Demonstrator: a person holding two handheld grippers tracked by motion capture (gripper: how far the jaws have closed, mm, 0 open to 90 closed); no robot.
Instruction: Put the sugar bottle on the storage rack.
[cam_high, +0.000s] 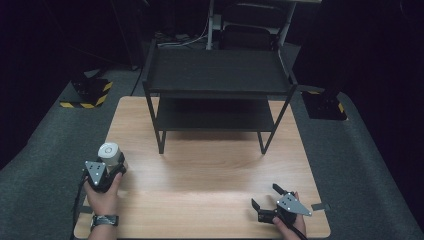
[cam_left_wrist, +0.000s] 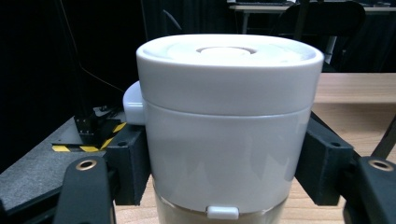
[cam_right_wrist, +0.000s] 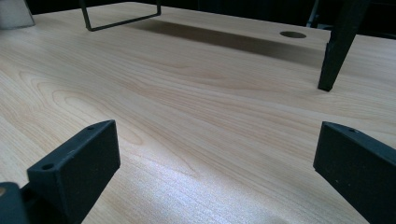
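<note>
High view looks forward and down over the whole desk (cam_high: 210, 175). Left gripper view sits tight on the jar (cam_left_wrist: 224, 130); right gripper view skims low across the desk toward the rack (cam_right_wrist: 334, 51).

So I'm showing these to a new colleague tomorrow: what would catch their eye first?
Most likely the white lidded canister, bright against the dark room at the near left of the wooden table, clamped between the jaws of the left gripper. Next, the black two-tier shelf rack standing at the table's far side. The right gripper rests at the near right with its jaws wide open on nothing.
</note>
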